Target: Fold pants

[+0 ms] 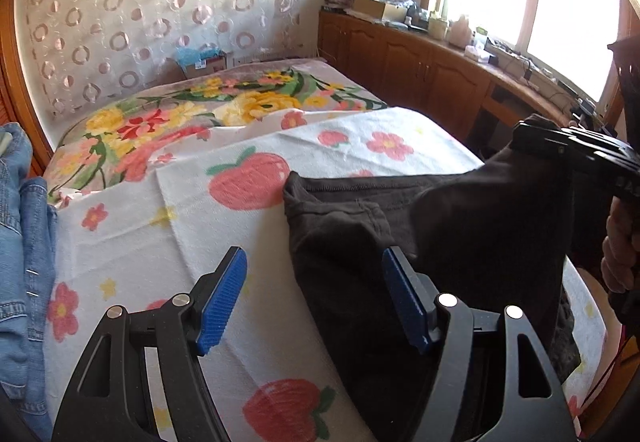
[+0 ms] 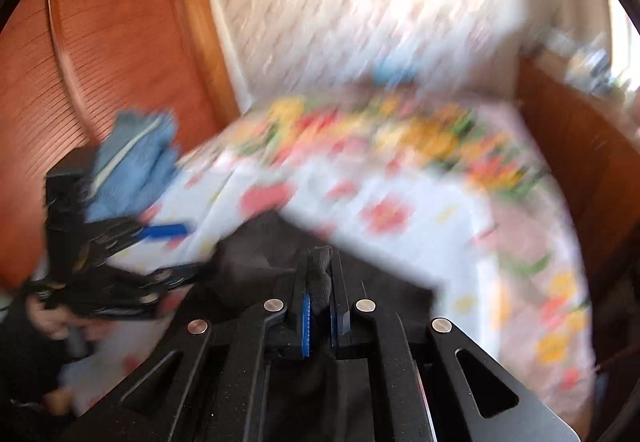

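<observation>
**Right gripper pinches dark pants over the bed**

The black pants lie on the strawberry-print sheet of the bed, one edge lifted. The right gripper is clenched on a bunch of that fabric. The left gripper hangs released, jaws wide, above the pants' edge. Blue jeans lie at the left.

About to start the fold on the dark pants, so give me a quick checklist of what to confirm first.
1. Right tool clamped on the dark pants: ok, cloth is pinched between its pads.
2. Left tool holding anything: not ok, jaws open with nothing between them.
3. Pants lying flat on the flowered sheet: not ok, one part is lifted and bunched.
4. Blue jeans apart from the pants: ok, they sit at the bed's far side.
5. Which part of the pants is gripped: cannot tell, the right view is blurred.
</observation>
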The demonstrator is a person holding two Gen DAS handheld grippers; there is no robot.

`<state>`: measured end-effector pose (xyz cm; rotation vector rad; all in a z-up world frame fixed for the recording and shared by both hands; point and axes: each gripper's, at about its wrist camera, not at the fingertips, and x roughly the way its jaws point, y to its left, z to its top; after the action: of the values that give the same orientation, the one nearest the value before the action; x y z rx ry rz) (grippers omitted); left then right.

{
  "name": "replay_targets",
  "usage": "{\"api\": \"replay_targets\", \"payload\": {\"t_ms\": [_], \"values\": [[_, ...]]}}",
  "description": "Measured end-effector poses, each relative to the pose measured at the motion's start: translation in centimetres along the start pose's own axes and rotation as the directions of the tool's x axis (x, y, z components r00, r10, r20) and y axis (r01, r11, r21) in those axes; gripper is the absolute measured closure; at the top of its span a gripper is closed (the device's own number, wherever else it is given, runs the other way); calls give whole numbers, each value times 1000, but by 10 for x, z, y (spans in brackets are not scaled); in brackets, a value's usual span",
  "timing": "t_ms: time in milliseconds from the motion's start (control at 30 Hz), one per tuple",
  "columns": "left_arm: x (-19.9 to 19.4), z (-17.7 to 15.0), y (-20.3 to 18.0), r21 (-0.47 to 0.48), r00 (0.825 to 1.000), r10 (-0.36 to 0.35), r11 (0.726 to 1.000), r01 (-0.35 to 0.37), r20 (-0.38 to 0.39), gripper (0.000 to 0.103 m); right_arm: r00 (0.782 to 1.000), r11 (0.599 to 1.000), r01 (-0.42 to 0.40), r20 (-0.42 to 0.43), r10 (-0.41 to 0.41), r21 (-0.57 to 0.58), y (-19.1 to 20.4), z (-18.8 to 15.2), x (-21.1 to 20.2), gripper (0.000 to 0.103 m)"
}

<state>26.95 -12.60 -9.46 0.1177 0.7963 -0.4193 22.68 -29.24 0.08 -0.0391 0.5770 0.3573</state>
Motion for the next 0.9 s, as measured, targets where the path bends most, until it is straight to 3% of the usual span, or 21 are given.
{"api": "replay_targets", "payload": {"t_ms": [100, 200, 333, 533, 600, 800, 833, 867, 900], "values": [[1, 0, 0, 8, 1000, 2, 1000, -2, -5, 32, 983, 997, 81, -164, -82, -14, -11, -17, 27, 82], [5, -1, 0, 16, 1000, 2, 1000, -2, -23, 32, 967, 995, 96, -237, -92, 7, -20, -31, 41, 82], [10, -5, -3, 41, 998, 4, 999, -2, -56, 32, 967, 993, 115, -231, -105, 29, -29, -27, 42, 81], [24, -12, -10, 75, 993, 15, 997, -6, -114, 32, 969, 996, 80, -237, -68, 42, -30, -13, 56, 80], [29, -14, -10, 75, 991, 15, 997, -5, -132, 32, 961, 997, 47, -275, -30, 56, -33, -14, 69, 76], [28, -14, -8, 66, 990, 5, 998, 4, -140, 32, 943, 998, -8, -333, 26, 56, -34, -19, 90, 76], [28, -15, -8, 65, 990, 4, 998, 5, -140, 32, 945, 998, -17, -325, 37, 62, -34, -20, 87, 80], [28, -15, -8, 65, 990, 3, 998, 6, -140, 32, 948, 997, -33, -314, 52, 66, -32, -22, 82, 95], [28, -15, -9, 65, 990, 3, 998, 6, -139, 31, 955, 997, -50, -290, 66, 63, -29, -23, 73, 96]]}}
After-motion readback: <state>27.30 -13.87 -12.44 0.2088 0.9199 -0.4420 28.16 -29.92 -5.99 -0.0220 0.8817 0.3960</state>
